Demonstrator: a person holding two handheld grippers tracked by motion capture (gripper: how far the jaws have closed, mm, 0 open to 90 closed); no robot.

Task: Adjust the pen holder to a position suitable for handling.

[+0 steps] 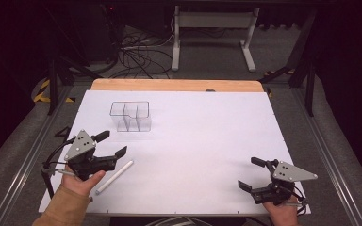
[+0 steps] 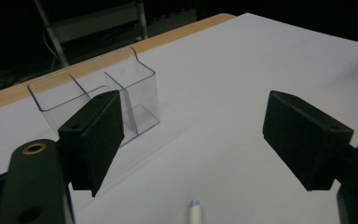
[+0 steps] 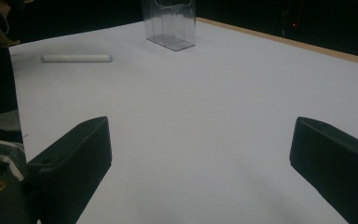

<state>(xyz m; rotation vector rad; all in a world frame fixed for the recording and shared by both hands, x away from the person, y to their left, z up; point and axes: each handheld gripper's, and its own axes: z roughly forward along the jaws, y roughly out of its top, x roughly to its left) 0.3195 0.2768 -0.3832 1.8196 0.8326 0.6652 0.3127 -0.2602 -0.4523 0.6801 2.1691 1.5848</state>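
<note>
A clear plastic box (image 1: 131,116) with several compartments stands empty on the white sheet, left of centre and towards the back. A white tube (image 1: 115,177) lies flat near the front left. My left gripper (image 1: 112,143) hovers just left of the tube's far end, its jaws wide apart and empty. In the left gripper view the tube's tip (image 2: 195,212) pokes in at the bottom between the jaws, below them, and the box (image 2: 98,93) stands ahead. My right gripper (image 1: 250,173) rests open and empty at the front right. In the right gripper view the tube (image 3: 77,58) and the box (image 3: 170,23) lie far off.
The white sheet (image 1: 202,136) covers a wooden table whose bare edge (image 1: 176,85) shows along the back. Beyond it are cables and a white table frame (image 1: 212,37) on the floor. Metal rails (image 1: 327,155) run along both sides.
</note>
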